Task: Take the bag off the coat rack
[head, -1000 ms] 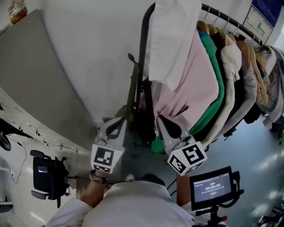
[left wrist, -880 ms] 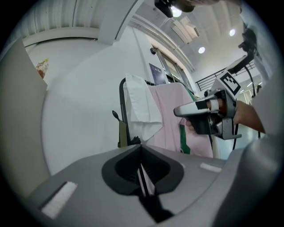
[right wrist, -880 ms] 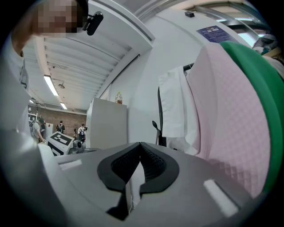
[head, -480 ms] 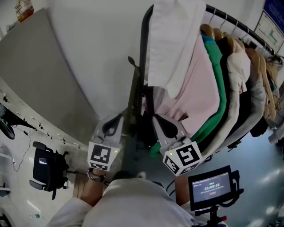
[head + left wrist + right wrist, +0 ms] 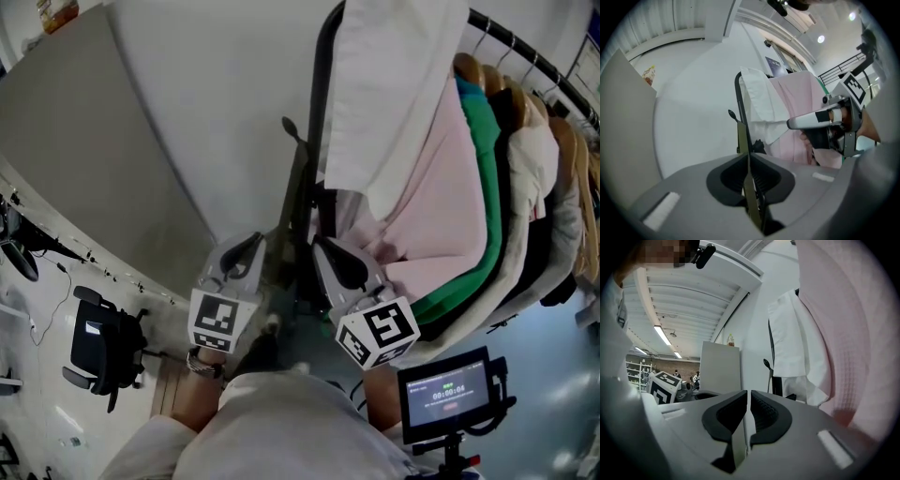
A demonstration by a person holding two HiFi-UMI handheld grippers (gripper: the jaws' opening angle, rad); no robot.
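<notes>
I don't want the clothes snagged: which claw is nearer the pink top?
Right. The right claw is close beside the pink top, just left of its folds; the left claw is farther off, beyond the rack pole, shut on the olive strap.

free: left of rack post (image 5: 322, 98) | blocked: right, clothes (image 5: 441, 206) seemingly packed

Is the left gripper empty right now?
No, the left gripper has its jaws clamped on a flat olive-green fabric strap that runs up beside the black metal rack pole.
</notes>
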